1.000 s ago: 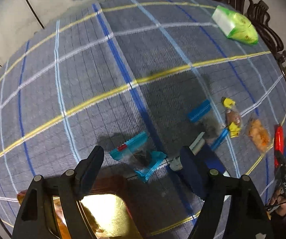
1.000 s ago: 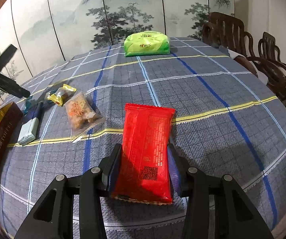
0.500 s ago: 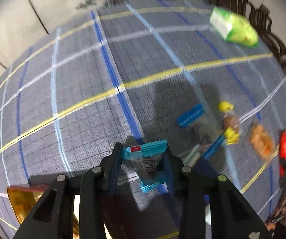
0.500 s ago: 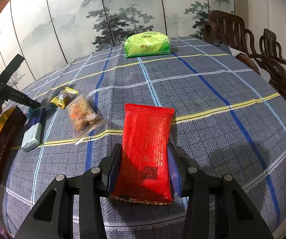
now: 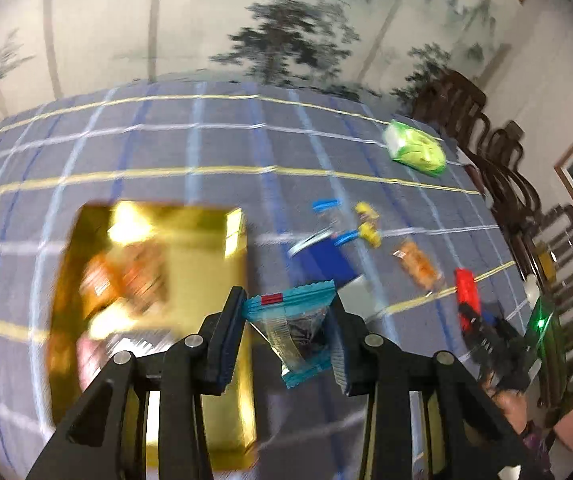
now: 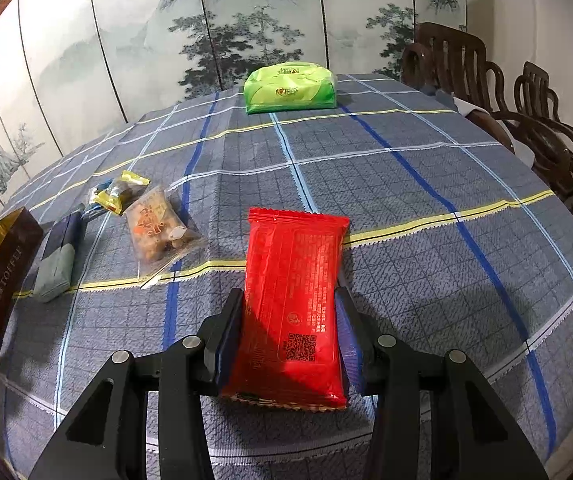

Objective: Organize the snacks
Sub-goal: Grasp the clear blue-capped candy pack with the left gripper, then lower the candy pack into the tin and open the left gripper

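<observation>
My left gripper (image 5: pixel 288 320) is shut on a teal snack packet (image 5: pixel 296 330) and holds it above the table, beside the right edge of an open gold-lined box (image 5: pixel 148 276) that holds orange snacks. My right gripper (image 6: pixel 290 314) is shut on a red snack packet (image 6: pixel 294 288) resting low over the checked tablecloth. The red packet also shows in the left wrist view (image 5: pixel 466 292). Loose on the cloth lie a yellow-ended candy (image 6: pixel 120 192), a clear bag of orange snacks (image 6: pixel 156 228) and a dark blue packet (image 6: pixel 60 250).
A green tissue pack (image 6: pixel 290 88) sits at the far side of the table. The brown box side (image 6: pixel 0 280) stands at the left. Wooden chairs (image 6: pixel 486 80) line the right. A painted screen stands behind.
My left gripper closed on the teal packet, lifted it off the cloth and swung so the gold box now lies ahead at the left. The right gripper stayed put with the red packet.
</observation>
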